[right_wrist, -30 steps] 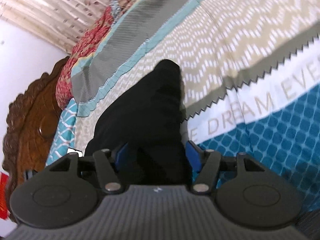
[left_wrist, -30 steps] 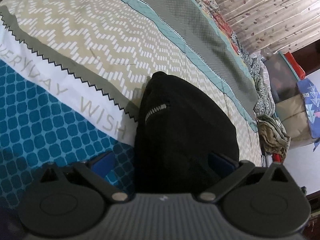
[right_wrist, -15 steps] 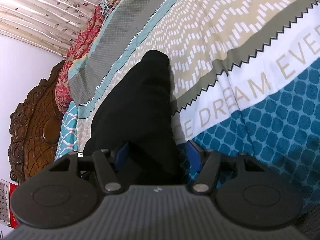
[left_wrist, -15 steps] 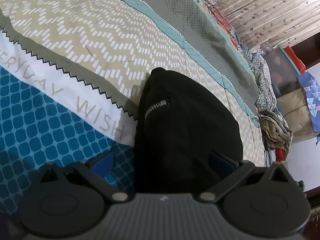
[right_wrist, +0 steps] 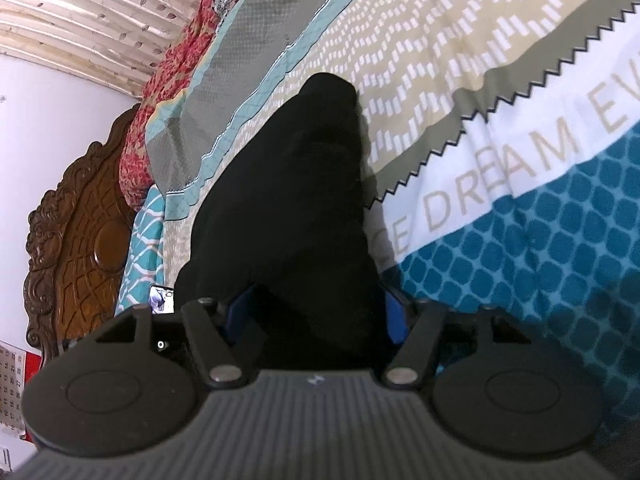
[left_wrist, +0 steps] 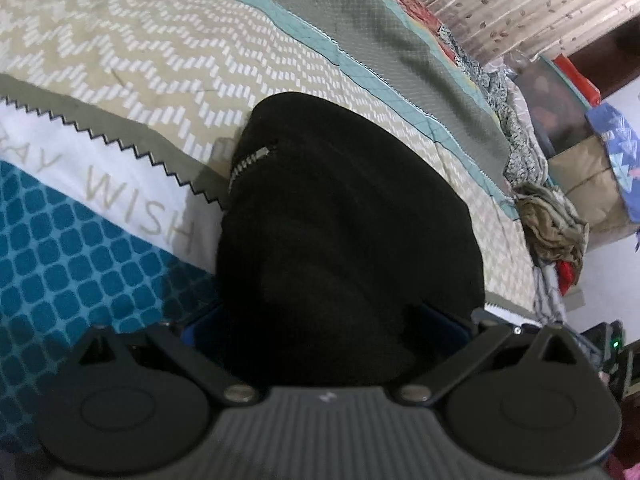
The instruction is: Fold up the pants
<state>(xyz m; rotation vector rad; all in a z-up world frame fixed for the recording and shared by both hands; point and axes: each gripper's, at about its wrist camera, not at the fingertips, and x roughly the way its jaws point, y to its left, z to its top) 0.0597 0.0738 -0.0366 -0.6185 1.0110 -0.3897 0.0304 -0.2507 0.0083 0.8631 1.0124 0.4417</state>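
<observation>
The black pants lie on the patterned bedspread, with a silver zipper on their left side. My left gripper has its blue fingers wide apart around the near end of the fabric. In the right wrist view the pants run away from me toward the headboard. My right gripper has its blue fingers closed in on the bunched near end of the pants. The fingertips of both grippers are hidden by the cloth.
A carved wooden headboard and a red floral pillow stand at the bed's far end. A heap of clothes and boxes sit beyond the bed's edge. A phone lies beside the pants.
Both grippers have come closer to the pants, which now fill more of each view. The left gripper's fingers now sit tighter against the fabric's sides.
</observation>
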